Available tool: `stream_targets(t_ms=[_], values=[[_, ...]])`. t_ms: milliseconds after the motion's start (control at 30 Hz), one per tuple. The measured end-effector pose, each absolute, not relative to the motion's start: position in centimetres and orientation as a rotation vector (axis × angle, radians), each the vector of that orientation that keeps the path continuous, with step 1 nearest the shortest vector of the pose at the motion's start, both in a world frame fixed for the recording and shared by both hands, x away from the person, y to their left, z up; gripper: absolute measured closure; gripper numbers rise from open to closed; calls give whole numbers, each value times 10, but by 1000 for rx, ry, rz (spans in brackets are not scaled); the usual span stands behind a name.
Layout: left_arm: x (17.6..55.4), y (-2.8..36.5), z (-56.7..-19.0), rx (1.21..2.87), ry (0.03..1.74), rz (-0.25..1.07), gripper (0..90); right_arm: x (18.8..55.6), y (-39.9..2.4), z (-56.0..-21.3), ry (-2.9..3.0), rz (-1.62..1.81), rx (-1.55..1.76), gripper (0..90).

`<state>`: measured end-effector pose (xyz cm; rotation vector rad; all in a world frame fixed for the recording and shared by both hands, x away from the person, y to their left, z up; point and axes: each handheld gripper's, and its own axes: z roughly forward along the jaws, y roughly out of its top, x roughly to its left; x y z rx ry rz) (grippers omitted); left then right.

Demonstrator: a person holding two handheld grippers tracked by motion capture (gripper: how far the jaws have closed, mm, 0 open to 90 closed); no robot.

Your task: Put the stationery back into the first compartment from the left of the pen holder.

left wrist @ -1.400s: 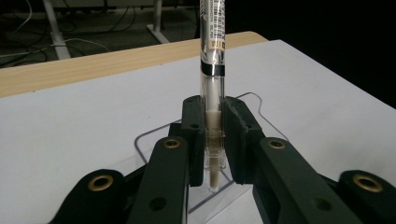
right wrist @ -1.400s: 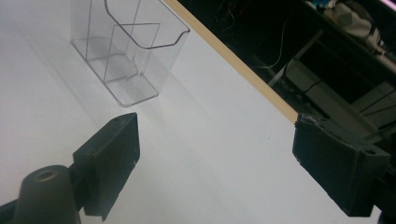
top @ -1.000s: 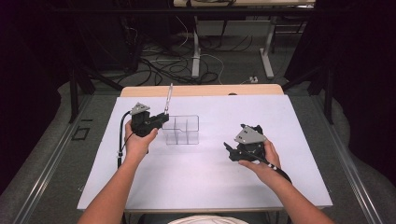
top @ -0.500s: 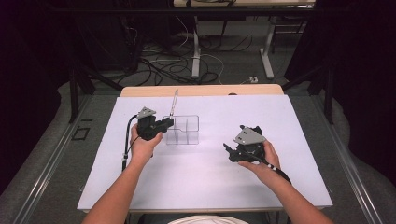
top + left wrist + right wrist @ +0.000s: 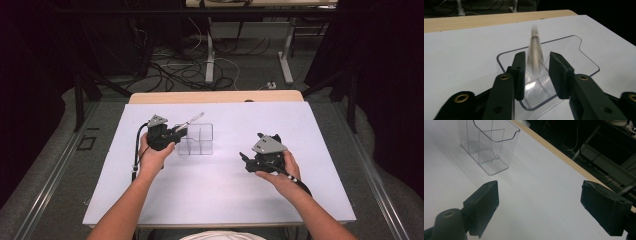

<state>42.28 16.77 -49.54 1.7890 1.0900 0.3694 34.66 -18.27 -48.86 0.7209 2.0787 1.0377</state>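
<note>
A thin silvery pen [image 5: 192, 120] slants up and to the right from my left gripper [image 5: 181, 131] over a clear divided container [image 5: 200, 141] on the white table. In the left gripper view the pen [image 5: 535, 55] is blurred and stands between the jaws of my left gripper [image 5: 537, 57], which are open a little wider than it; its lower end is inside the container [image 5: 574, 50]. My right gripper [image 5: 245, 162] rests to the right of the container, open with nothing between its jaws. The right gripper view has that gripper [image 5: 540, 187] wide open and the container [image 5: 491, 147] ahead of it.
A white sheet [image 5: 215, 200] covers the table, with a wooden strip [image 5: 215, 96] along the far edge. Beyond it lie cables and desk legs on a dark floor. Both forearms come in from the bottom.
The left hand has moved right, up to the container. The pen, which pointed away from me, now leans to the right. The right gripper has hardly moved.
</note>
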Motion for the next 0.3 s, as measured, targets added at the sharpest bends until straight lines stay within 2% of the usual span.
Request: stream_targets(t_ms=[133,300], values=[[419,174,-487,1751,1081,384,500,347,-186,-488,2070,1044,738,151],[410,186,-475,1741,1054,448,418,350,-193,-488,2059,1046,770,151]])
